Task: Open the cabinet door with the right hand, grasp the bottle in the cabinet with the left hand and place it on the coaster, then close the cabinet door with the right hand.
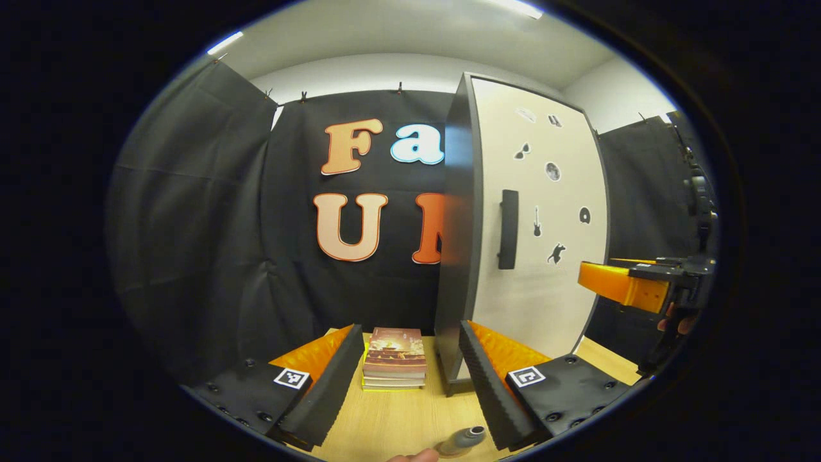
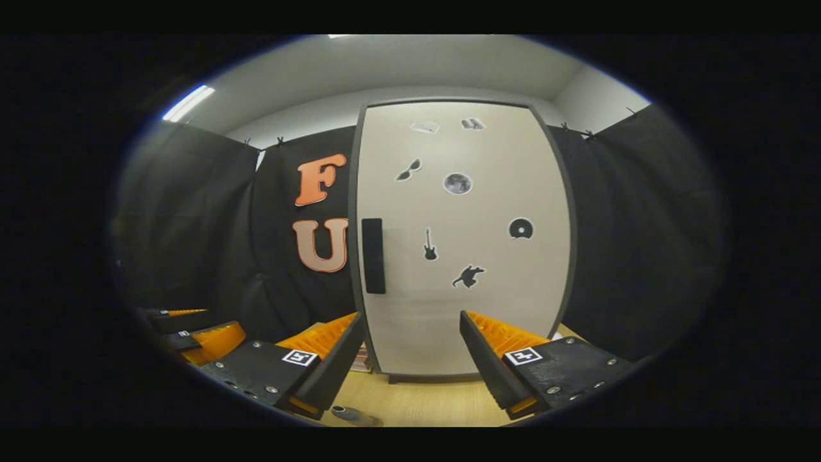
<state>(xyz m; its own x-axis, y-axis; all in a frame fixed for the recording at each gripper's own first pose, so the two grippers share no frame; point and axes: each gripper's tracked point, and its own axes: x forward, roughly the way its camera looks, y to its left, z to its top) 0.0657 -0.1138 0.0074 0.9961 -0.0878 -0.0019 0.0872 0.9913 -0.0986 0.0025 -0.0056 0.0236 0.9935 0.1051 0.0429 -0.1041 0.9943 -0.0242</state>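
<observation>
Cabinet (image 2: 462, 321): one, tall, pale door with dark frame, standing on the wooden surface (image 1: 404, 417). The door is shut, so its contents are hidden.
Door handle (image 2: 373, 255): one, dark vertical bar near the door's left edge as the right gripper view shows it; also seen in the left gripper view (image 1: 508, 229).
Stickers on door: seven small dark shapes counted in the right gripper view, among them a guitar (image 2: 430, 244), a moon (image 2: 457, 183), sunglasses (image 2: 408, 170) and a disc (image 2: 521, 228).
Books (image 1: 394, 359): one stack, to the left of the cabinet, lying flat on the surface; count of volumes cannot be told.
Bottle: not identified; whatever the cabinet holds is behind the closed door.
Grey cylindrical object (image 1: 463, 440): one, lying on the surface in front of the cabinet, a fingertip just beside it; seen too in the right gripper view (image 2: 356, 415). Kind cannot be told.
Left gripper (image 1: 408, 372): jaws spread wide, nothing between them, facing the cabinet's left front corner, apart from it.
Right gripper (image 2: 410, 359): jaws spread wide, holding nothing, squarely facing the door, not touching it; seen at the cabinet's right in the left gripper view (image 1: 625, 285).
</observation>
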